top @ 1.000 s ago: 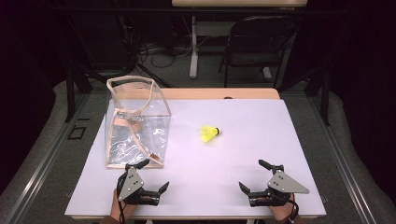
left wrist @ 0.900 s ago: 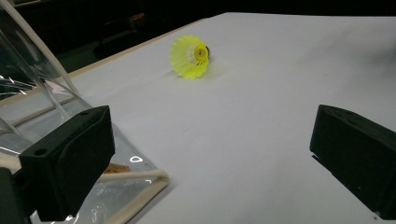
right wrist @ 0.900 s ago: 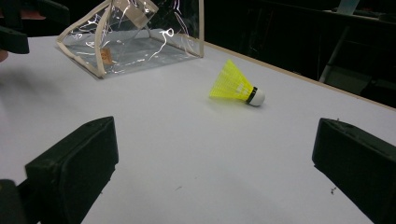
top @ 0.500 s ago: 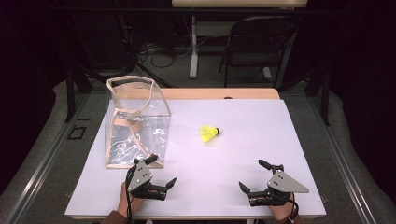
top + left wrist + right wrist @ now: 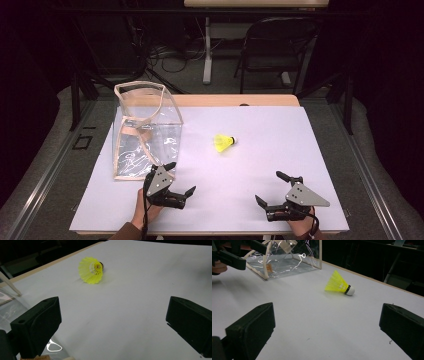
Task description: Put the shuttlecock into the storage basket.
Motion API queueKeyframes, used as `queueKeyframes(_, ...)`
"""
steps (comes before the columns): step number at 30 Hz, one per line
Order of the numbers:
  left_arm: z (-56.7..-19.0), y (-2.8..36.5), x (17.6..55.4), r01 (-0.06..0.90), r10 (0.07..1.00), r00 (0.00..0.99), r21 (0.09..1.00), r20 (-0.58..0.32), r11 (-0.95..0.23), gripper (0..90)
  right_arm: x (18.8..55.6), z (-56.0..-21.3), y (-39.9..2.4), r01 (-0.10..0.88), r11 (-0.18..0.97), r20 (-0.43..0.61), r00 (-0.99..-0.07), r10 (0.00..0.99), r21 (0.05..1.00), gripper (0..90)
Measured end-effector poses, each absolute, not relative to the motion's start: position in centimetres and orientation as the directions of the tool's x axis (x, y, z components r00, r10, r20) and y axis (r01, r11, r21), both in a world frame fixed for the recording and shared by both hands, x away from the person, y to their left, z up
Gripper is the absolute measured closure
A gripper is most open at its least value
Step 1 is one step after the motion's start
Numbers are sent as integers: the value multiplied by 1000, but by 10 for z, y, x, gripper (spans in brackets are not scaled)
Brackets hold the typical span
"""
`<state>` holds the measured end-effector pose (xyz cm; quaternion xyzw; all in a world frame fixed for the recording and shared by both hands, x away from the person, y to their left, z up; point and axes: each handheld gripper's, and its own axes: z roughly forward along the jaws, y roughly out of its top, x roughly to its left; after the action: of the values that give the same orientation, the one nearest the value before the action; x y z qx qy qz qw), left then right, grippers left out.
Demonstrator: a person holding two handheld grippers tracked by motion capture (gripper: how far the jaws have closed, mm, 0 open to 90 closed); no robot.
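A yellow shuttlecock with a white cork lies on its side near the middle of the white table. My left gripper is open near the front edge, just right of the clear bag. In the left gripper view the shuttlecock lies well ahead of the wide-apart jaws, with nothing between them. My right gripper is open at the front right. In the right gripper view the shuttlecock lies ahead between the spread jaws.
The clear plastic bag with tan trim stands upright and open-topped at the table's left. The left gripper shows at the top left of the right gripper view. A folding chair and cables are on the floor beyond the table.
My left gripper has moved forward and a little right, turning toward the shuttlecock. The right gripper, bag and shuttlecock have stayed put.
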<state>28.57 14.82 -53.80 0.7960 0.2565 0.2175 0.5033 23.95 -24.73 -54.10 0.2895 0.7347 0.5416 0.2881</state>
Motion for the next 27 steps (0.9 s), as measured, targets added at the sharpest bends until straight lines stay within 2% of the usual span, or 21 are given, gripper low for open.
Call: queueKeyframes(27, -536, 119, 318, 223, 621, 779, 890, 82, -398, 0, 241, -542, -247, 117, 250, -111, -667, 737, 961, 0)
